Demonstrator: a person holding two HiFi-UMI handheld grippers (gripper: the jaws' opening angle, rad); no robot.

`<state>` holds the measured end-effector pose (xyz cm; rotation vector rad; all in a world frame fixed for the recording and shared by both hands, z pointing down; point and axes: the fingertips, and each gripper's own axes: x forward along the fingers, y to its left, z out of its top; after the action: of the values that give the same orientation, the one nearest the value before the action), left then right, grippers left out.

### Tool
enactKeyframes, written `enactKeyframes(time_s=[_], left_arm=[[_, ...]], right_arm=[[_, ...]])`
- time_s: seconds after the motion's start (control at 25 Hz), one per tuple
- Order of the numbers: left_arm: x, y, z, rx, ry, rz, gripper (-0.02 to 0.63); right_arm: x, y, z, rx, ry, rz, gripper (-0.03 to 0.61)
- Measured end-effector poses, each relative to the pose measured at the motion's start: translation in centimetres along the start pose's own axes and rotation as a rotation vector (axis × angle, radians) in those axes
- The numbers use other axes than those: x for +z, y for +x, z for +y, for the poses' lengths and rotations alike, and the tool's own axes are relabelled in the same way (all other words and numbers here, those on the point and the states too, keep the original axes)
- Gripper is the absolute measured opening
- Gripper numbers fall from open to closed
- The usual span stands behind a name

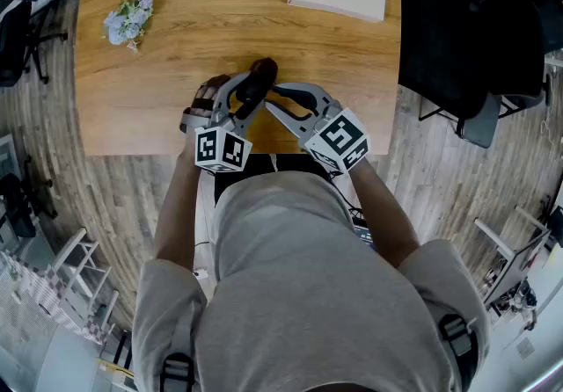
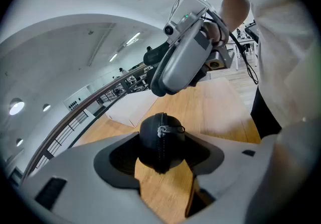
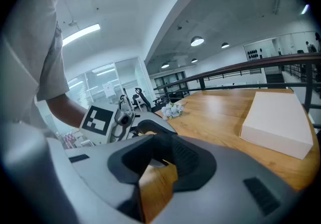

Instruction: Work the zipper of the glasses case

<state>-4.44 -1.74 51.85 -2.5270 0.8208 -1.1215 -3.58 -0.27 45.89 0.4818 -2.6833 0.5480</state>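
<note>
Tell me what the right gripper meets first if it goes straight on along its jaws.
Probably the left gripper, just beyond the right gripper and its open, empty jaws. It has the glasses case clamped in it. Depth is hard to judge.

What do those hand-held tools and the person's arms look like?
The left gripper and right gripper are pale grey plastic with dark pads lining the jaws. Each carries a white cube printed with black square markers. The person wears a light grey short-sleeved T-shirt with dark straps at the shoulders.
</note>
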Motion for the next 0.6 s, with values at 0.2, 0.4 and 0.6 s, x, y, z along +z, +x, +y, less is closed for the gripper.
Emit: enactKeyframes(time_s=[0.2,0.4,0.6], left_arm=[[-2.5,-0.8,0.0,-0.029,-0.008,0.051,0.265],[-5.4,-1.2,-0.2,-0.033,0.021,0.121,0.265],[-8.2,-0.8,-0.7,-0.032,0.065,0.192,0.265]], right_arm=[[-1.8,-0.4,-2.1,-0.034,-0.066,0.095,0.151],[-2.3,0.1,-2.8,-0.047,-0.055,0.109,0.15],[-3.2,0.8,-3.1,-0.075,-0.04,0.13,0.15]])
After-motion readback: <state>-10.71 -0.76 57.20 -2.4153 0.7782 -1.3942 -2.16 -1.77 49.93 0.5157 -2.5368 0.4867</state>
